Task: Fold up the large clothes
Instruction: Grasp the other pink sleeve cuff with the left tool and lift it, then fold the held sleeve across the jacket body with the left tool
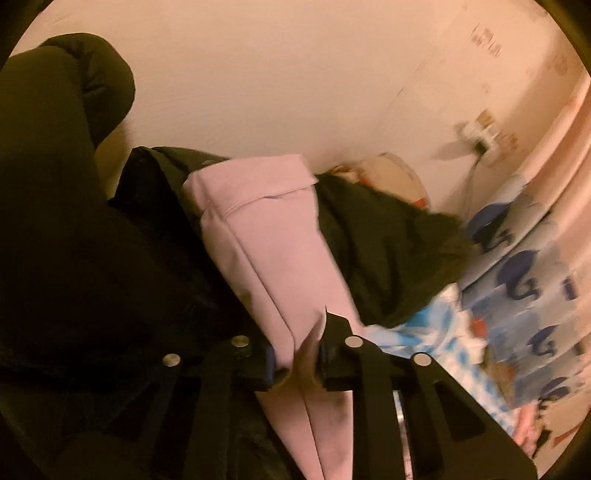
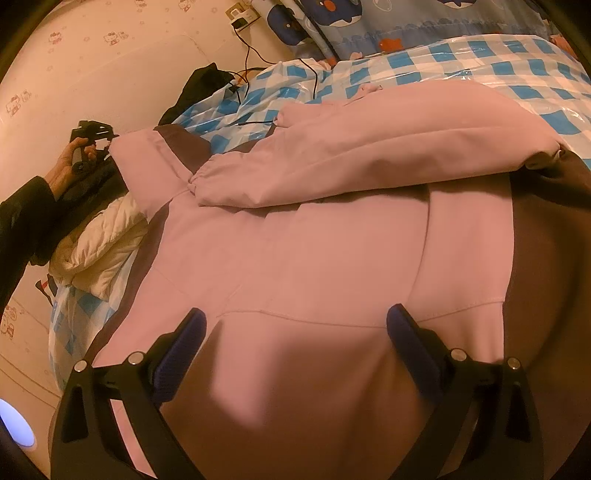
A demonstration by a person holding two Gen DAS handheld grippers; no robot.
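Pink and dark brown, the large jacket (image 2: 295, 236) takes up most of the right wrist view, lying spread on a bed whose blue-and-white checked plastic sheet (image 2: 461, 62) shows beyond it and at the left edge. One pink sleeve (image 2: 369, 162) is folded across the jacket's body, its gathered cuff resting near the left side of the chest, and brown lining or panels show at the collar end and along the right side. Behind the bed stands blue cartoon-printed bedding (image 2: 406, 18), and the pale wall (image 2: 110, 55) carries a small printed pattern and a socket with black cables trailing down onto the sheet. A white quilted garment (image 2: 107, 240) lies bunched at the left edge of the bed, just beside the jacket, and a dark garment (image 2: 199, 85) sits farther back near the wall. The right gripper (image 2: 295, 332) hovers over the lower part of the jacket with its blue-padded fingers spread wide apart, holding nothing. The left gripper (image 1: 295, 358) is pinched on a pink edge of the jacket, the fabric running up between its closed fingers, with dark cloth on both sides; in the right wrist view it appears small at the jacket's far left corner, gripped by the person's hand (image 2: 70, 158).
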